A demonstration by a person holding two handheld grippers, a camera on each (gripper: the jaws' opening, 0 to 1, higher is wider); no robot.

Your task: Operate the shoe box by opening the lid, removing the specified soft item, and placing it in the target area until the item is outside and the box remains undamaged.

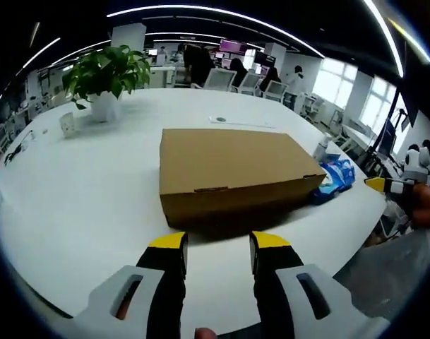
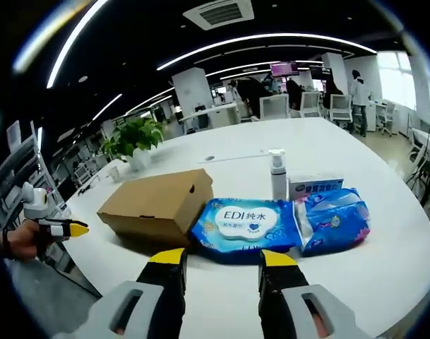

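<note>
One brown cardboard shoe box (image 1: pixel 232 176) sits closed, lid down flat, near the middle of a big white table (image 1: pixel 80 205). Left gripper (image 1: pixel 218 247) hangs just short of the box's near long side, jaws apart, nothing between them, not touching the box. From the right gripper view the box (image 2: pixel 158 201) lies to the left, with a blue-and-white wet wipes pack (image 2: pixel 246 224) just beside its end, maybe touching, cannot tell. Second blue pack (image 2: pixel 335 220) lies against the first on the far side from the box. White pump bottle (image 2: pixel 277 176) and small white-blue carton (image 2: pixel 315 186) stand right behind the packs. Right gripper (image 2: pixel 221 265) hovers in front of the wipes pack, jaws spread, empty. Potted green plant (image 1: pixel 107 74) stands far back on the table, well apart from the box. Office chairs and people in background.
</note>
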